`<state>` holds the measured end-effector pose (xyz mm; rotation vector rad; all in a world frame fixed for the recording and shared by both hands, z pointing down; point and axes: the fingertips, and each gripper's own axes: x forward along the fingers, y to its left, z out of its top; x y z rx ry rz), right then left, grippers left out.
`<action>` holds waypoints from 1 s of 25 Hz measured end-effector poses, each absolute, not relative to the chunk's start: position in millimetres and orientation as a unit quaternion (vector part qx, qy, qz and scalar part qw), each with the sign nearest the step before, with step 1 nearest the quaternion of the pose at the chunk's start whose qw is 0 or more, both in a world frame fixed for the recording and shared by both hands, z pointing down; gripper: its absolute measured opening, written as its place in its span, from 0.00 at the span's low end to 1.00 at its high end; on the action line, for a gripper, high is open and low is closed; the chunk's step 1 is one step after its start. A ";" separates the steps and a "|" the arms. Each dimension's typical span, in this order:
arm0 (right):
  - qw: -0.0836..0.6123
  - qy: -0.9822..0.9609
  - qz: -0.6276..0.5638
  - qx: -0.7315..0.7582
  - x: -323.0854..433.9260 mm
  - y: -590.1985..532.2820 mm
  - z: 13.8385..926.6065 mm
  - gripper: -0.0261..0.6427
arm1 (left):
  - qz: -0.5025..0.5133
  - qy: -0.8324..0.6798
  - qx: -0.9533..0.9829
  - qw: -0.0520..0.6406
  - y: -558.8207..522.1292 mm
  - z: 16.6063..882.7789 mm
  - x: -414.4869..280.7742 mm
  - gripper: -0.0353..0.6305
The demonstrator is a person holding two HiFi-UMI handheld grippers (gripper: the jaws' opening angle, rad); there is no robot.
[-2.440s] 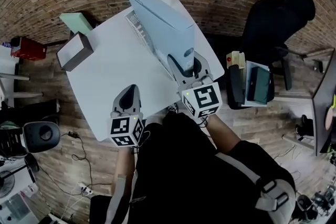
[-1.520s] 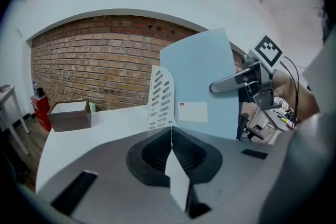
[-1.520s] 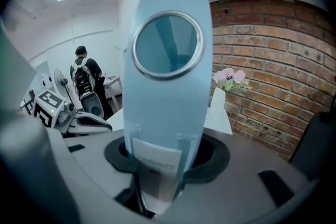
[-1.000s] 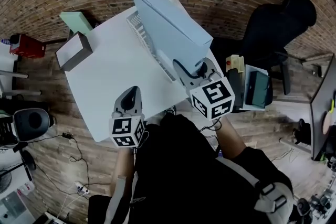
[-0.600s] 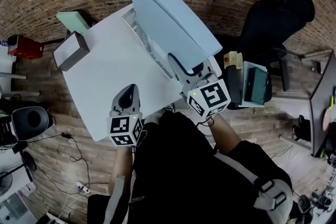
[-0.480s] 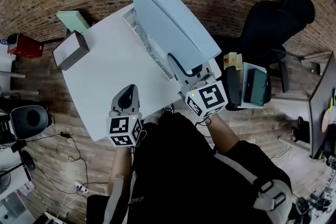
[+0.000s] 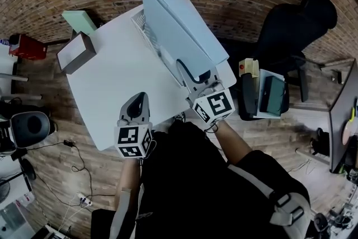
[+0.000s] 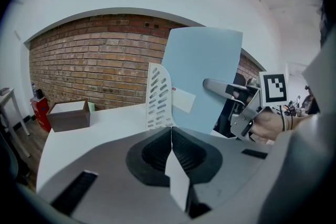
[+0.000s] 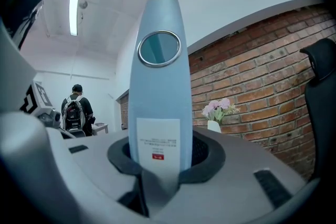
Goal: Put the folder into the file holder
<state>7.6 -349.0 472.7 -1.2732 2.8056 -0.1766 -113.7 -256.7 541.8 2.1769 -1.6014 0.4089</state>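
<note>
Right gripper (image 7: 196, 76) has its jaws clamped on the spine of the light blue folder (image 7: 180, 28), near the bottom by the white label. In the right gripper view the folder (image 9: 157, 86) rises straight up out of the jaws, so it runs on from the gripper as one line, away from the person. Gripping the narrow spine low down probably gives good control over the tilt, and it keeps the folder upright enough to enter a slot.

From the head view the folder leans over the far right edge of the table (image 7: 112, 84). It covers most of the white slotted file holder (image 7: 146, 36) that stands along that edge, so only the holder's slotted side shows at the folder's left. In the left gripper view the folder (image 8: 202, 78) sits just behind and to the right of the file holder (image 8: 158, 97), overlapping its side wall. I cannot tell whether the bottom edge has entered a compartment, but the step looks like lining up and lowering.

Left gripper (image 7: 140, 101) hovers over the table's near edge with its jaws together and nothing between them, well apart from the folder. It seems parked there to leave the other one room.
</note>
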 end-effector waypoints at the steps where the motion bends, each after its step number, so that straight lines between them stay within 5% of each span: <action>1: 0.028 0.909 -0.056 -0.412 6.6 -349.1 473.5 0.26 | 0.147 -0.573 0.780 0.203 -256.4 542.0 -113.3 0.09; 25: 0.057 0.907 -0.036 -0.415 0.2 -354.2 475.0 0.26 | 0.145 -0.579 0.775 0.210 -249.3 547.5 -118.4 0.09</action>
